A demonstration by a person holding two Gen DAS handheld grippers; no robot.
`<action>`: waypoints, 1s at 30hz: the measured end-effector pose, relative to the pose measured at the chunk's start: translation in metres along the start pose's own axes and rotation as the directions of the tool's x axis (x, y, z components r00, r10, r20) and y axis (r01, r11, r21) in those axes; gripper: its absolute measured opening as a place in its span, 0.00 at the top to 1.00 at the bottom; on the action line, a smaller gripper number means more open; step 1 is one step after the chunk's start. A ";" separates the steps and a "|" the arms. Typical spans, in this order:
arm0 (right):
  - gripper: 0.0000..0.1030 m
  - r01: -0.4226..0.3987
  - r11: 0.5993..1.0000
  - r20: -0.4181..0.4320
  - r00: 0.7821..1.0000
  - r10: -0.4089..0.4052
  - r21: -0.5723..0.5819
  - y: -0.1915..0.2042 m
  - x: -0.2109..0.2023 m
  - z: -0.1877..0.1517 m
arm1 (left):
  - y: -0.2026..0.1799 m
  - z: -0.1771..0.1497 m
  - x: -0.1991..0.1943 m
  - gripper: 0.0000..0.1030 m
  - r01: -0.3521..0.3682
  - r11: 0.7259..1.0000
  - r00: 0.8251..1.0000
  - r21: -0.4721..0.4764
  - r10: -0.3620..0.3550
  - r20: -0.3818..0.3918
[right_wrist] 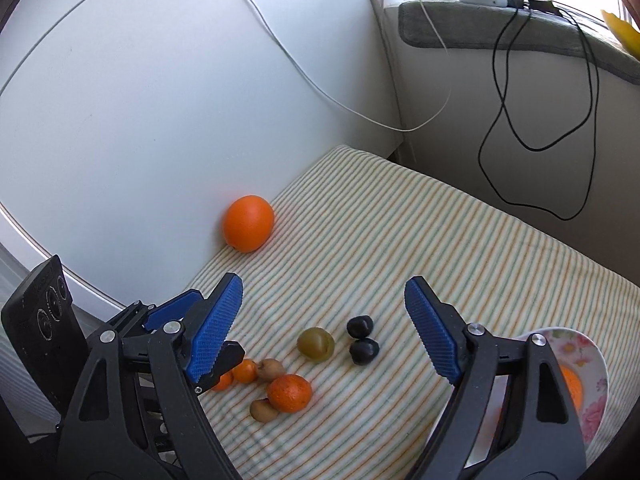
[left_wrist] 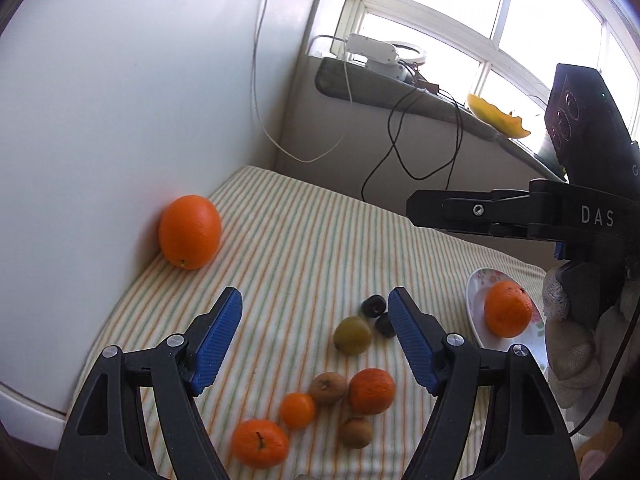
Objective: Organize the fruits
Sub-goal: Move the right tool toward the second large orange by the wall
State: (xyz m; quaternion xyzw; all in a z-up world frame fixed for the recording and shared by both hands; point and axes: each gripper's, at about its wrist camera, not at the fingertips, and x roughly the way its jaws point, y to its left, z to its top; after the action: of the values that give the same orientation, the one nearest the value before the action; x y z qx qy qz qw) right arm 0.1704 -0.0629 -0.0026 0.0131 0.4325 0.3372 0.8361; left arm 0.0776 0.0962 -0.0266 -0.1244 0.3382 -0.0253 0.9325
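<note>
Both grippers hang over a green-and-orange striped cloth (left_wrist: 312, 240) with jaws apart and nothing between them: the left gripper (left_wrist: 315, 338) at the bottom of its view, the right gripper (right_wrist: 323, 330) likewise in its own. A large smooth orange (left_wrist: 189, 232) sits at the left against the white wall (left_wrist: 120, 100). Small mandarins (left_wrist: 372, 390), brown kiwis (left_wrist: 328, 388), a green plum (left_wrist: 353, 335) and two dark plums (right_wrist: 360, 327) cluster lower centre. Another rough orange mandarin (left_wrist: 508, 309) lies on the floral white plate (left_wrist: 476, 304) at right.
</note>
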 end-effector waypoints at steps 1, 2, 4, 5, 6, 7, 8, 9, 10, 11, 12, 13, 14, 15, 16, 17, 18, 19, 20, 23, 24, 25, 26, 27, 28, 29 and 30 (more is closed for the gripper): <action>0.17 -0.019 1.000 -0.010 1.000 0.019 -0.005 0.004 0.006 0.004 | 0.006 0.000 0.000 0.27 -0.009 1.000 1.000 -0.013 0.009 0.003; 0.17 -0.037 0.999 -0.021 0.999 0.037 -0.008 0.007 0.012 0.008 | 0.012 0.001 0.000 0.27 -0.013 1.000 1.000 -0.023 0.013 0.005; 0.17 -0.067 0.998 -0.040 0.997 0.066 -0.009 0.014 0.025 0.016 | 0.023 0.003 0.003 0.27 -0.026 0.999 1.000 -0.038 0.027 0.005; 0.17 -0.084 0.996 -0.050 0.995 0.084 -0.009 0.017 0.031 0.020 | 0.027 0.003 0.004 0.27 -0.034 0.998 0.999 -0.045 0.034 0.004; 0.17 -0.101 0.995 -0.060 0.993 0.100 -0.007 0.019 0.037 0.024 | 0.032 0.004 0.005 0.27 -0.037 0.998 0.999 -0.053 0.038 0.003; 0.17 -0.111 0.994 -0.068 0.992 0.110 -0.003 0.021 0.043 0.027 | 0.037 0.004 0.007 0.27 -0.041 0.997 0.999 -0.058 0.041 0.002; 0.17 -0.122 0.992 -0.079 0.989 0.122 0.001 0.023 0.050 0.031 | 0.040 0.005 0.008 0.27 -0.047 0.997 0.999 -0.061 0.047 0.000; 0.17 -0.137 0.991 -0.092 0.986 0.137 0.005 0.025 0.057 0.034 | 0.044 0.005 0.009 0.27 -0.051 0.997 0.999 -0.064 0.051 0.000; 0.17 -0.146 0.989 -0.104 0.984 0.147 0.010 0.028 0.064 0.037 | 0.046 0.006 0.011 0.27 -0.053 0.997 0.999 -0.064 0.053 0.001; 0.17 -0.154 0.988 -0.116 0.981 0.154 0.015 0.029 0.072 0.039 | 0.048 0.007 0.012 0.27 -0.057 0.996 0.998 -0.064 0.057 0.001; 0.17 -0.161 0.987 -0.129 0.978 0.162 0.019 0.031 0.079 0.041 | 0.051 0.007 0.013 0.27 -0.061 0.996 0.998 -0.066 0.061 0.000; 0.17 -0.167 0.986 -0.140 0.976 0.169 0.022 0.033 0.086 0.043 | 0.053 0.008 0.014 0.27 -0.064 0.996 0.998 -0.069 0.064 -0.001; 0.17 -0.173 0.985 -0.150 0.973 0.175 0.027 0.034 0.092 0.044 | 0.055 0.008 0.016 0.27 -0.065 0.995 0.998 -0.073 0.065 -0.003; 0.17 -0.182 0.983 -0.158 0.970 0.185 0.034 0.035 0.098 0.046 | 0.057 0.009 0.018 0.27 -0.066 0.995 0.998 -0.075 0.066 -0.005; 0.19 -0.193 0.980 -0.165 0.966 0.197 0.041 0.036 0.103 0.048 | 0.058 0.009 0.020 0.27 -0.068 0.995 0.998 -0.075 0.067 -0.008; 0.22 -0.203 0.978 -0.173 0.963 0.209 0.048 0.037 0.109 0.050 | 0.058 0.009 0.022 0.27 -0.071 0.995 0.997 -0.072 0.070 -0.012; 0.22 -0.215 0.975 -0.181 0.958 0.222 0.055 0.038 0.115 0.052 | 0.059 0.010 0.024 0.27 -0.073 0.995 0.997 -0.069 0.072 -0.013; 0.23 -0.224 0.972 -0.188 0.954 0.233 0.065 0.038 0.120 0.055 | 0.060 0.011 0.026 0.29 -0.072 0.995 0.997 -0.067 0.071 -0.014; 0.24 -0.231 0.970 -0.194 0.951 0.241 0.075 0.038 0.126 0.056 | 0.060 0.011 0.028 0.29 -0.071 0.995 0.997 -0.066 0.070 -0.017; 0.26 -0.243 0.964 -0.210 0.942 0.261 0.106 0.039 0.146 0.062 | 0.062 0.013 0.035 0.34 -0.064 0.995 0.998 -0.070 0.062 -0.027; 0.26 -0.246 0.962 -0.215 0.940 0.267 0.119 0.038 0.153 0.063 | 0.063 0.014 0.038 0.35 -0.059 0.996 0.998 -0.072 0.057 -0.031; 0.27 -0.253 0.958 -0.218 0.936 0.277 0.131 0.037 0.159 0.064 | 0.063 0.014 0.040 0.36 -0.056 0.996 0.998 -0.073 0.053 -0.035; 0.29 -0.260 0.955 -0.223 0.931 0.287 0.143 0.036 0.164 0.065 | 0.064 0.015 0.043 0.37 -0.055 0.996 0.998 -0.074 0.052 -0.040; 0.30 -0.267 0.952 -0.228 0.927 0.297 0.152 0.036 0.170 0.066 | 0.066 0.014 0.043 0.37 -0.055 0.996 0.998 -0.075 0.052 -0.042; 0.31 -0.270 0.950 -0.233 0.925 0.301 0.157 0.036 0.175 0.067 | 0.066 0.015 0.044 0.37 -0.056 0.996 0.998 -0.076 0.052 -0.043; 0.32 -0.269 0.950 -0.237 0.924 0.301 0.160 0.036 0.180 0.068 | 0.067 0.016 0.045 0.37 -0.057 0.995 0.998 -0.077 0.054 -0.043; 0.32 -0.272 0.948 -0.238 0.922 0.306 0.166 0.036 0.183 0.069 | 0.068 0.017 0.047 0.37 -0.059 0.995 0.997 -0.076 0.056 -0.044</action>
State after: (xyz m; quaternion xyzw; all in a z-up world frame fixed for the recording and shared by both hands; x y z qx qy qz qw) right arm 0.2743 0.0887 -0.0787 0.0864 0.5530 0.4270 0.7102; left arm 0.1219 0.1599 -0.0600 -0.1502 0.3618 0.0120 0.9200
